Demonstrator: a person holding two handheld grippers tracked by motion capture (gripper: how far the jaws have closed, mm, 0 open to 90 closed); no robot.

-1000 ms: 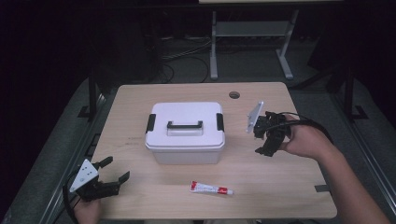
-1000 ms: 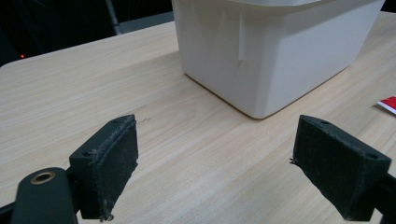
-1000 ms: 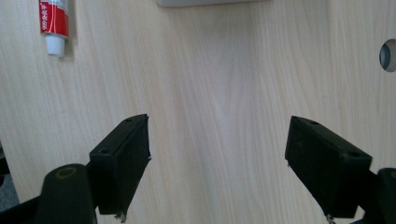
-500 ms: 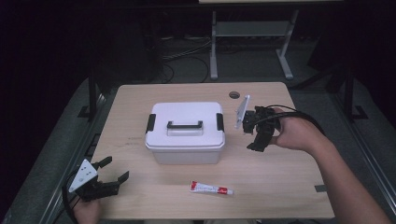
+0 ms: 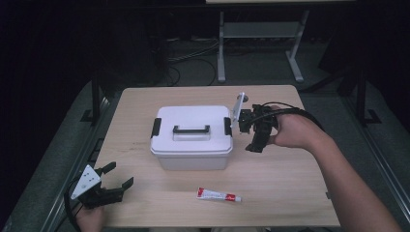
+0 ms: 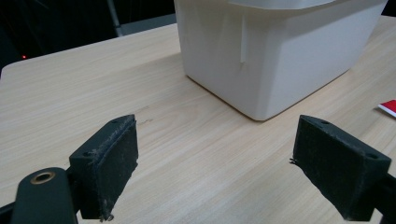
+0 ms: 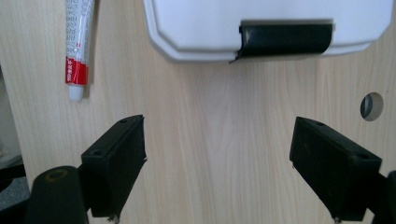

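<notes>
A white lidded box (image 5: 192, 145) with a black handle (image 5: 192, 129) stands in the middle of the wooden table (image 5: 290, 183). My right gripper (image 5: 248, 134) hovers open just off the box's right side, aimed at the black right latch (image 5: 227, 126). In the right gripper view that latch (image 7: 285, 39) sits straight ahead, between and beyond the wide-apart jaws (image 7: 219, 172). A red and white tube (image 5: 218, 195) lies in front of the box. My left gripper (image 5: 121, 175) rests open at the table's front left corner, facing the box (image 6: 275, 56) from a distance.
A black latch (image 5: 155, 127) also sits on the box's left side. A round hole (image 7: 372, 106) pierces the table behind the right gripper. The tube (image 7: 77, 42) lies off to the left in the right gripper view. Cables and a metal stand (image 5: 261, 43) are on the floor beyond.
My right gripper has moved left across the table, from well clear of the box to right beside its right latch. The left gripper has stayed put.
</notes>
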